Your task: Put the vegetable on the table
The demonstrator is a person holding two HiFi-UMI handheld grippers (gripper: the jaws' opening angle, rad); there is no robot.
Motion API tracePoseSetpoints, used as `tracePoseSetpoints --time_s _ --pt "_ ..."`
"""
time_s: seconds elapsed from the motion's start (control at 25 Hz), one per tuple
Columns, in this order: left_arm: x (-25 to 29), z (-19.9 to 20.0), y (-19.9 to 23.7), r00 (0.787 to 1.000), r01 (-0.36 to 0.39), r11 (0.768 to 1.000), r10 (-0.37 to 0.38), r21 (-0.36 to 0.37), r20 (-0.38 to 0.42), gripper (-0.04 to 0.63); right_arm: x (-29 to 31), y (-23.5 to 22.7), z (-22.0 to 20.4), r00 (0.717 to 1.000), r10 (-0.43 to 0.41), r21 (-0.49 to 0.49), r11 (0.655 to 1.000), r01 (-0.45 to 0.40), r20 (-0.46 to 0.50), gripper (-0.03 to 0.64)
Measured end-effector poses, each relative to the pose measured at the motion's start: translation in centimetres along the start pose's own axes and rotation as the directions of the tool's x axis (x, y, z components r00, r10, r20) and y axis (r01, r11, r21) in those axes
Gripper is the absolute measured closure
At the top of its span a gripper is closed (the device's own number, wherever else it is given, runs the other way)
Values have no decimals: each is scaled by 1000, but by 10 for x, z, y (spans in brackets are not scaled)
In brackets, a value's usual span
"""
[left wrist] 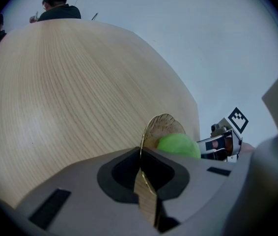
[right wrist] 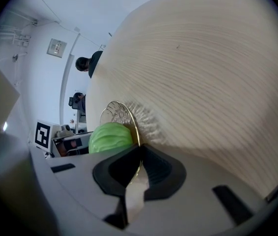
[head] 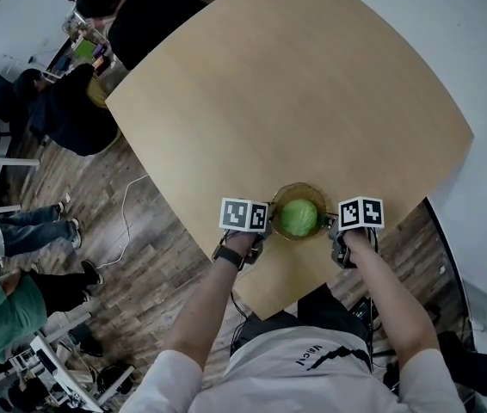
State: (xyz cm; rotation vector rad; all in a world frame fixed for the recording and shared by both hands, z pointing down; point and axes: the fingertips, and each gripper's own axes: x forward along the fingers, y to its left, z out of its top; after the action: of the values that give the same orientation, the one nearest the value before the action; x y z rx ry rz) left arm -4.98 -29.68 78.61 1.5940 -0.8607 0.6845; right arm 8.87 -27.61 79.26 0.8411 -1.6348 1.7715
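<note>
A green cabbage (head: 298, 218) lies in a clear amber glass bowl (head: 299, 188) over the near part of the wooden table (head: 295, 101). My left gripper (head: 261, 224) is shut on the bowl's left rim, and my right gripper (head: 336, 225) is shut on its right rim. In the left gripper view the bowl rim (left wrist: 146, 134) runs edge-on between the jaws, with the cabbage (left wrist: 178, 145) to its right. The right gripper view has the rim (right wrist: 135, 129) pinched the same way, the cabbage (right wrist: 110, 136) on its left. I cannot tell whether the bowl touches the table.
The table's near corner (head: 265, 312) lies just in front of the holder's body. Several seated people (head: 144, 11) and desks stand to the left over a wood floor (head: 132, 248). A white wall (head: 484, 76) bounds the right side.
</note>
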Motion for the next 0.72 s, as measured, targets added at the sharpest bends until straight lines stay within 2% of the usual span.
tracePoseSetpoints --time_s 0.16,0.4,0.72 --pt "-1 2 -1 1000 22 1000 -22 14 8 571 0 3 1 999 42 -4 999 -42 0 591" --pt "-9 8 -1 993 110 994 -110 -9 41 542 -8 5 -1 997 81 2 997 -81 11 565" --pt "-34 11 10 992 95 995 -95 -3 80 522 -25 8 -2 997 50 -56 997 -46 61 565"
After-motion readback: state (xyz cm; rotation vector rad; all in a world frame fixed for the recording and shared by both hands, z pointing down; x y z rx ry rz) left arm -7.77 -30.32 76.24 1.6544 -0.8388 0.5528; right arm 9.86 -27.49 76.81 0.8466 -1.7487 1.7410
